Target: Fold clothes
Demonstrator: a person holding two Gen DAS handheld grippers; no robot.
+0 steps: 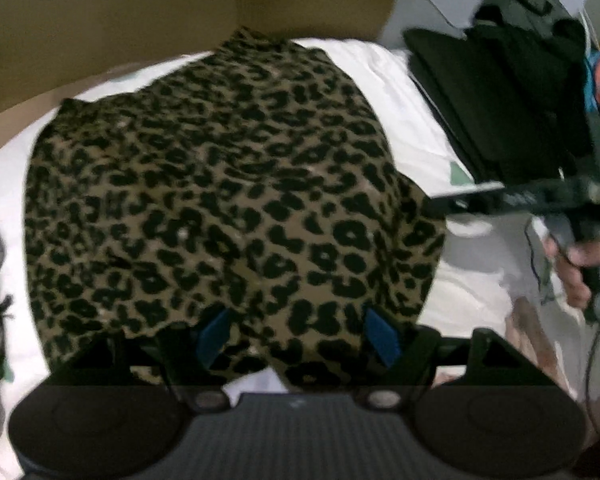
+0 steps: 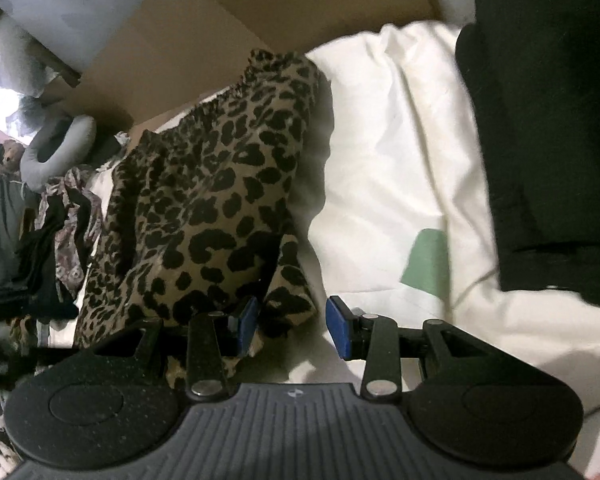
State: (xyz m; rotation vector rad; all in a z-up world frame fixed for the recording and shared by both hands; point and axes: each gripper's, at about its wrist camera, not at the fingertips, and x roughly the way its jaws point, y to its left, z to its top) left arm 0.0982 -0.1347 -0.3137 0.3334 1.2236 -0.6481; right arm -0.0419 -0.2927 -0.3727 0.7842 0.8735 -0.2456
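Our left gripper (image 1: 300, 338) has its blue pads (image 1: 382, 338) set wide, with the near edge of the leopard garment (image 1: 220, 184) bunched across the gap and draped over both fingers; we cannot tell whether the pads press the cloth or merely carry it. Our right gripper (image 2: 294, 326) stands half open: its left pad (image 2: 247, 318) lies against a hanging corner of the same garment, the right pad (image 2: 340, 330) is clear of it over the white sheet (image 2: 380, 160), so nothing is clamped there.

From the left wrist view the garment spreads broad across the sheet, reaching to the far edge by the brown wall (image 1: 140, 12). In the right wrist view it rises in a folded ridge, left of centre. To the right lies a stack of black clothes (image 2: 548, 140), with a green patch (image 2: 428, 264) on the sheet beside it. On the far left is a heap of mixed clothes (image 2: 60, 220) and a grey pillow (image 2: 56, 152).
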